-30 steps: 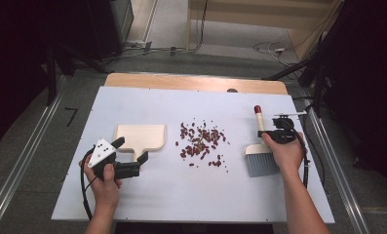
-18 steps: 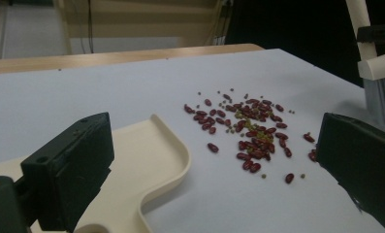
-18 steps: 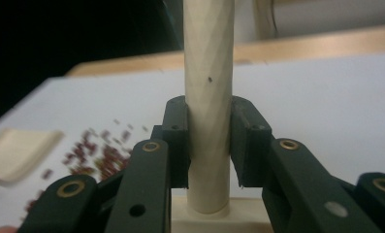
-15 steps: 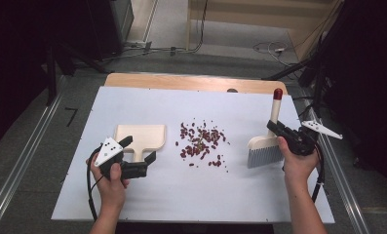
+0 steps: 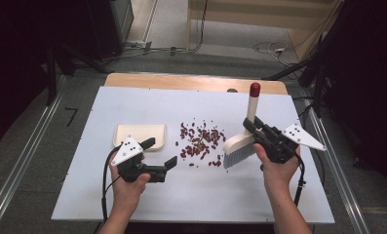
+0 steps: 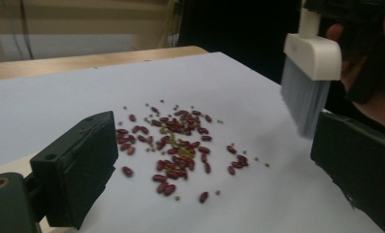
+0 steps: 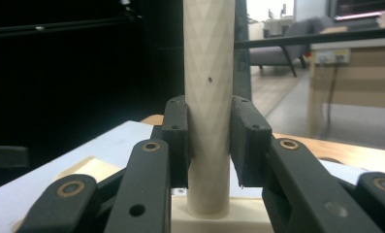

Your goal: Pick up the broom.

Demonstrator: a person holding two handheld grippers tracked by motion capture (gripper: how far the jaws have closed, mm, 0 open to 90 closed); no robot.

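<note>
Covering most of the scene is the white table (image 5: 132, 204), on which we work with a gripper in each hand. Next in size comes the brush (image 5: 241, 146), which our right gripper (image 5: 252, 127) carries: its jaws are clamped on the pale handle (image 7: 208, 97), one pad pressing each side, just above the brush's cream head. Seen from above, the brush leans with its red-capped end up and away from us, its grey bristles (image 6: 302, 99) down at the right edge of the beans and lifted a little clear of the table in the left gripper view. After that, the cream dustpan (image 5: 139, 134) lies flat on the table to the left of the beans, just beyond our left hand. Our left gripper (image 5: 160, 151) hovers level near the dustpan's right end, its jaws spread wide with nothing between them, pointing across at the beans. Smallest of all, the red beans (image 5: 199, 144) lie scattered in a loose pile at the table's middle, between dustpan and brush, with a few greenish ones among them.
</note>
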